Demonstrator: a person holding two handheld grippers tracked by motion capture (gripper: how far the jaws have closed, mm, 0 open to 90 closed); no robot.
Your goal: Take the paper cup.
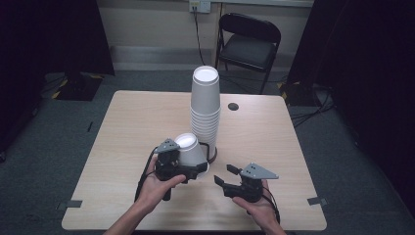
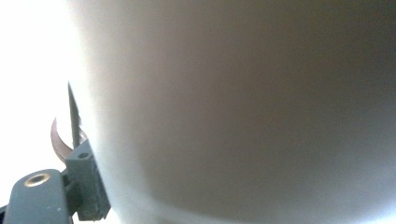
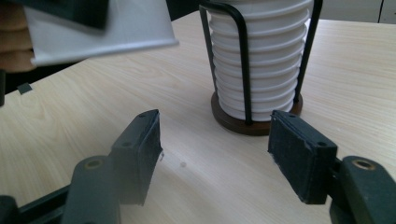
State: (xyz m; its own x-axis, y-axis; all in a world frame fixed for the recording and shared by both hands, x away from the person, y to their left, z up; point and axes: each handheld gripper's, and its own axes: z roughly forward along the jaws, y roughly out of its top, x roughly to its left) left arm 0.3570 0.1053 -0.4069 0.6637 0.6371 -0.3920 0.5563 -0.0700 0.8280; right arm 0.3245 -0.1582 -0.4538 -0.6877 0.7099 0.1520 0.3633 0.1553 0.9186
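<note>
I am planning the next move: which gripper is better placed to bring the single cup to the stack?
Left. The left gripper is shut on the single cup beside the cup stack; the right gripper is open with nothing between its jaws.

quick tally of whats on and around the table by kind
loose white cup, held by the left gripper: 1
stack of white cups (single cups too tightly nested to count): 1
wire cup holder with dark round base: 1
grippers, counting the right gripper: 2
folding chair: 1
table: 1
total: 7
</note>
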